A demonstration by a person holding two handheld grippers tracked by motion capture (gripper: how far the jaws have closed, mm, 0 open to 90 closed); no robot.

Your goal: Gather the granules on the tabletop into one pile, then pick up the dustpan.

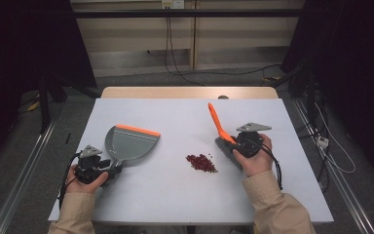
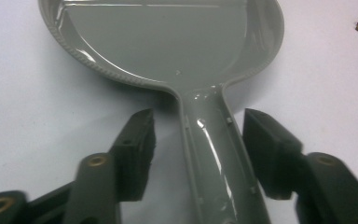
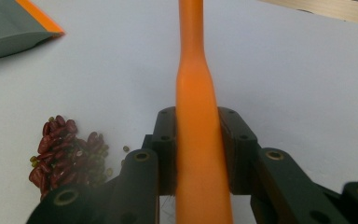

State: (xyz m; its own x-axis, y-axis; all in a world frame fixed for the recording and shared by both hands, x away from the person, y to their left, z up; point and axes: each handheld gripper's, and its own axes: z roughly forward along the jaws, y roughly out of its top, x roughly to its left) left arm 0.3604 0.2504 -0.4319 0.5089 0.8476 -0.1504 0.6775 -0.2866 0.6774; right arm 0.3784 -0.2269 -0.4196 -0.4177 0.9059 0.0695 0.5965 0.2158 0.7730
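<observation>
L gripper sits at the near-left of the table, pointing at the grey dustpan. In the left gripper view the dustpan handle runs straight out between the two jaws, w/ the pan spreading just ahead of the jaw tips. Jaws stand at a middling width; a strip of table shows between each pad and the handle, so the pads aren't pressing on it. Dustpan lies flat on the table, orange lip on the far side from the gripper.

R gripper is clamped on the orange brush handle. In the right gripper view both pads press the handle from either side, and the handle runs on past the jaw tips, up and away. In the high view the grey bristle end sits down by the gripper's near-left side, close to the table.

Pile of red beans lies on the table just left of the R gripper, approx. between the two tools. In the right gripper view it shows beside the left jaw, apart from the brush. Dustpan is well left of the pile.
</observation>
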